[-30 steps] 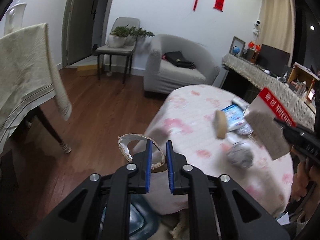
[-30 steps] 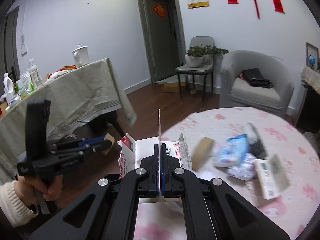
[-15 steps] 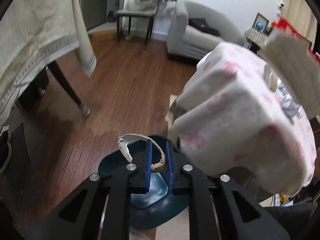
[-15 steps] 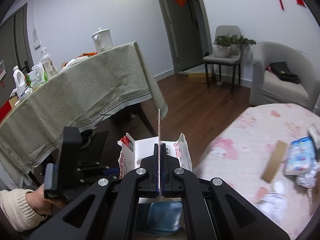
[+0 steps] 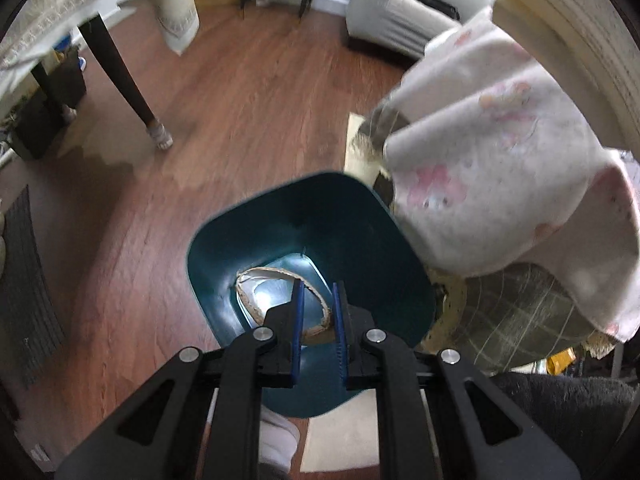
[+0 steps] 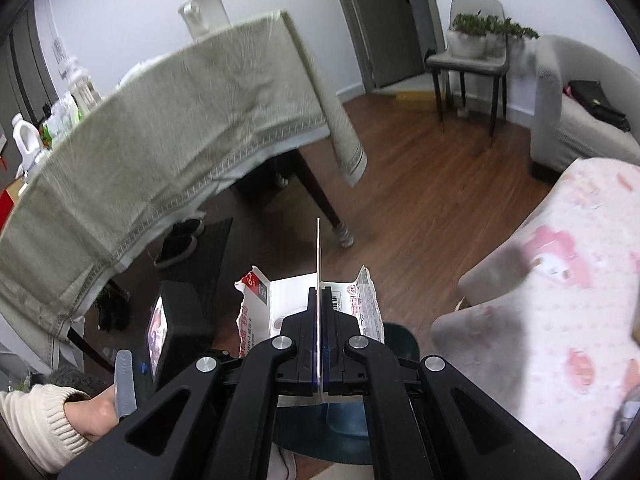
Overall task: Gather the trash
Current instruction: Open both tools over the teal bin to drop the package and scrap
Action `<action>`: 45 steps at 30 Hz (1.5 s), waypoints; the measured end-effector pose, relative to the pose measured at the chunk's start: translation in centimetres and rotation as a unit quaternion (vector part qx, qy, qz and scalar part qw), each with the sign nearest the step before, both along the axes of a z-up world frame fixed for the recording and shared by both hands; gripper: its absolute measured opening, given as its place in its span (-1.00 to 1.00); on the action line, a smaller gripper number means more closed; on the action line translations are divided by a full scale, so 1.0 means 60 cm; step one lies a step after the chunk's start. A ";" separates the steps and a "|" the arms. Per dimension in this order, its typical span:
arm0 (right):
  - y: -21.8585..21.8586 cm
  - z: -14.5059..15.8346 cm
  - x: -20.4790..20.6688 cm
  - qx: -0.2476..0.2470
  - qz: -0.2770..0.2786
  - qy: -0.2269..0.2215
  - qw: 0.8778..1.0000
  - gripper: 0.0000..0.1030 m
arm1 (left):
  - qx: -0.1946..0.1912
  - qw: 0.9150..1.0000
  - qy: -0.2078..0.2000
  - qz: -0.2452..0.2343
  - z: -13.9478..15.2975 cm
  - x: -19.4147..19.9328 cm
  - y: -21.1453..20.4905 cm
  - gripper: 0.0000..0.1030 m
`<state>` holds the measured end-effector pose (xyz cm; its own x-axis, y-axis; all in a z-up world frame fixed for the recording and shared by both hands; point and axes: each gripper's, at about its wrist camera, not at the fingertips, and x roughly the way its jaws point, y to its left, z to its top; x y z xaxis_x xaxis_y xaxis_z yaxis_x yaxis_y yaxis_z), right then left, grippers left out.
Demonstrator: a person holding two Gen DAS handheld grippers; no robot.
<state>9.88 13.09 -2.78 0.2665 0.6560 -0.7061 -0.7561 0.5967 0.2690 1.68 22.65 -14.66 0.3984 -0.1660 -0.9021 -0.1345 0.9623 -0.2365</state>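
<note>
In the left wrist view a dark teal trash bin [image 5: 360, 232] stands on the wood floor straight below my left gripper [image 5: 318, 292]. That gripper is shut on a torn cardboard ring [image 5: 276, 276] and holds it over the bin's mouth. In the right wrist view my right gripper [image 6: 320, 292] is shut on a torn white paper box [image 6: 280, 304] with red print, held above the bin's rim [image 6: 404, 336]. The left gripper's body [image 6: 172, 328] and the hand holding it show at lower left.
The round table with a pink-patterned cloth [image 5: 500, 152] overhangs the bin on the right. A larger table with a beige cloth [image 6: 168, 128] and dark legs stands to the left. A grey armchair [image 6: 580, 116] and a chair with plants [image 6: 472, 48] are farther back.
Both grippers have swung away from the round table and down. The left one with the cardboard ring now points straight into the bin; the right one with the box has come over the bin's edge.
</note>
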 end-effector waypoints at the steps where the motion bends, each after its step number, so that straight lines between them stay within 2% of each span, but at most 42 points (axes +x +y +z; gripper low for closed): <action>1: 0.006 -0.007 -0.001 -0.006 0.001 0.003 1.000 -0.98 | 0.005 1.000 0.002 -0.001 -0.002 -0.001 0.001 -0.70; 2: 0.011 -0.014 -0.001 -0.010 0.002 0.006 1.000 -0.98 | 0.011 1.000 0.004 0.000 -0.004 -0.004 0.002 -0.69; 5: 0.021 -0.032 0.003 -0.024 -0.001 0.015 1.000 -0.98 | 0.013 1.000 0.008 0.006 -0.004 -0.009 0.010 -0.50; 8: 0.025 -0.045 0.007 -0.032 -0.002 0.022 0.999 -0.98 | 0.020 1.000 0.003 0.011 0.004 -0.014 0.017 -0.49; 13: 0.034 -0.068 0.012 -0.052 -0.005 0.034 0.998 -0.98 | 0.019 0.999 -0.021 0.023 0.024 -0.020 0.033 -0.41; 17: 0.045 -0.089 0.012 -0.071 -0.003 0.044 0.996 -0.98 | 0.021 0.998 -0.041 0.036 0.043 -0.024 0.045 -0.27; 22: 0.056 -0.118 0.010 -0.097 0.004 0.055 0.994 -0.98 | 0.023 0.996 -0.074 0.050 0.079 -0.032 0.058 -0.27; 26: 0.061 -0.139 0.005 -0.118 0.009 0.058 0.991 -0.98 | 0.030 0.992 -0.106 0.053 0.111 -0.034 0.059 -0.33; 28: 0.063 -0.150 0.002 -0.132 0.011 0.058 0.989 -0.98 | 0.036 0.990 -0.127 0.051 0.132 -0.036 0.059 -0.45; 33: 0.070 -0.184 -0.009 -0.174 0.020 0.059 0.983 -0.95 | 0.039 0.984 -0.165 0.058 0.173 -0.039 0.061 -0.48; 35: 0.072 -0.194 -0.013 -0.186 0.028 0.062 0.980 -0.87 | 0.036 0.982 -0.176 0.063 0.184 -0.040 0.064 -0.48; 36: 0.072 -0.197 -0.015 -0.189 0.029 0.059 0.980 -0.60 | 0.033 0.981 -0.182 0.067 0.191 -0.041 0.067 -0.48; 37: 0.071 -0.198 -0.017 -0.194 0.029 0.056 0.979 -0.05 | 0.031 0.979 -0.186 0.071 0.197 -0.042 0.070 -0.48; 38: 0.069 -0.198 -0.019 -0.194 0.029 0.054 0.979 0.21 | 0.030 0.978 -0.191 0.073 0.202 -0.042 0.072 -0.48; 39: 0.068 -0.197 -0.021 -0.192 0.030 0.052 0.980 0.36 | 0.029 0.977 -0.196 0.078 0.209 -0.042 0.075 -0.48; 45: 0.057 -0.173 -0.021 -0.173 0.034 0.045 0.983 0.36 | 0.028 0.971 -0.218 0.099 0.238 -0.047 0.082 -0.48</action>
<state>8.61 16.53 -13.19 0.1559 0.3861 -0.9092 -0.7797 0.6132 0.1267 -1.12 27.60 -0.37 0.7630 -0.0035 -0.6464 -0.2164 0.9409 -0.2605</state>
